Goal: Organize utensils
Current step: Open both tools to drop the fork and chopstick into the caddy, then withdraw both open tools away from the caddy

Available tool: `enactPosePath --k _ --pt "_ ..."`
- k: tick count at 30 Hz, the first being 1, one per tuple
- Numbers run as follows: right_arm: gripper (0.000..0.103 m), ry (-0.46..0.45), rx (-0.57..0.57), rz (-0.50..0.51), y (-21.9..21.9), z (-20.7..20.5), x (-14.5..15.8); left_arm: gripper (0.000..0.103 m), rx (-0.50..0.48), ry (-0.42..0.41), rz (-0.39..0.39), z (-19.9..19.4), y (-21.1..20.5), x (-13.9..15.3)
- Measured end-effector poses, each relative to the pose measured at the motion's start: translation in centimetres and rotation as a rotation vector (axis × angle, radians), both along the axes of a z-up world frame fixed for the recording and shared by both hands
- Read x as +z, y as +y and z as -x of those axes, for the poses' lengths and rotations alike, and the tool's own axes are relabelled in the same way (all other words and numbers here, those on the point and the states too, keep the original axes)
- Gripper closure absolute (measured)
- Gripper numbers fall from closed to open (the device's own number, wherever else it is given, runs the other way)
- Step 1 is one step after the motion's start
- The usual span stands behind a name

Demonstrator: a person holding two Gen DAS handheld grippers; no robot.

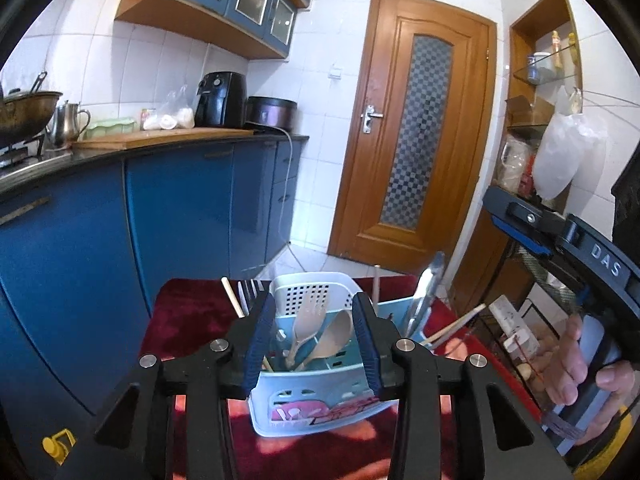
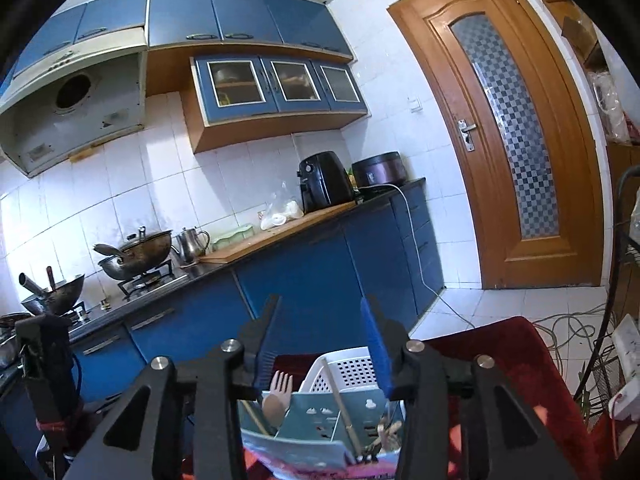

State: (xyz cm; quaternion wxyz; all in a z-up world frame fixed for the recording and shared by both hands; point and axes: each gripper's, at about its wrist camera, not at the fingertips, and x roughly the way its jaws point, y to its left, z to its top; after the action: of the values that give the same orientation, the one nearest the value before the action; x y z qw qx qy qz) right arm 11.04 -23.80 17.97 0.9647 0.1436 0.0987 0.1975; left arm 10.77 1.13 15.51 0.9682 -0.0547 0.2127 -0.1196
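A light blue utensil caddy (image 1: 316, 404) stands on a red cloth (image 1: 188, 312). It holds a beige fork (image 1: 308, 312), a beige spoon (image 1: 334, 338), chopsticks and metal tongs (image 1: 424, 292). A white perforated basket (image 1: 312, 290) sits behind it. My left gripper (image 1: 314, 344) is open and empty, its blue pads on either side of the caddy's top. My right gripper (image 2: 322, 344) is open and empty just above the caddy (image 2: 320, 420), where the fork (image 2: 280, 388) and a chopstick (image 2: 340, 404) show. Its body appears in the left wrist view (image 1: 560, 248).
Blue cabinets (image 1: 160, 208) and a counter with an air fryer (image 1: 220, 100), kettle and woks run along the left. A wooden door (image 1: 416, 128) stands behind. A wire rack (image 2: 624, 280), power strip and cables sit at the right.
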Motion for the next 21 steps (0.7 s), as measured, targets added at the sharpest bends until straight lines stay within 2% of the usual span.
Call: enactPosePath --k 6,12,15,17,21 --pt "0.049 0.012 0.025 0.013 -0.3 3.4 -0.4 0.057 0.017 -0.003 -0.006 2.8 0.2 0.5" --pt "0.038 0.055 0.034 0.047 -0.2 6.5 -2.8 0.055 0.051 0.000 -0.043 5.9 -0.4 -0.5" --pt "0.028 0.082 0.022 0.049 -0.4 7.3 -4.2 0.054 0.059 0.010 -0.061 7.2 -0.8 -1.5" --pt "0.016 0.101 -0.002 0.064 -0.4 7.9 -5.3 0.051 0.074 0.011 -0.058 8.0 -0.9 -2.2" --pt "0.010 0.137 -0.033 0.107 -0.2 8.6 -7.4 0.050 0.082 0.039 -0.047 8.7 -1.2 -3.8"
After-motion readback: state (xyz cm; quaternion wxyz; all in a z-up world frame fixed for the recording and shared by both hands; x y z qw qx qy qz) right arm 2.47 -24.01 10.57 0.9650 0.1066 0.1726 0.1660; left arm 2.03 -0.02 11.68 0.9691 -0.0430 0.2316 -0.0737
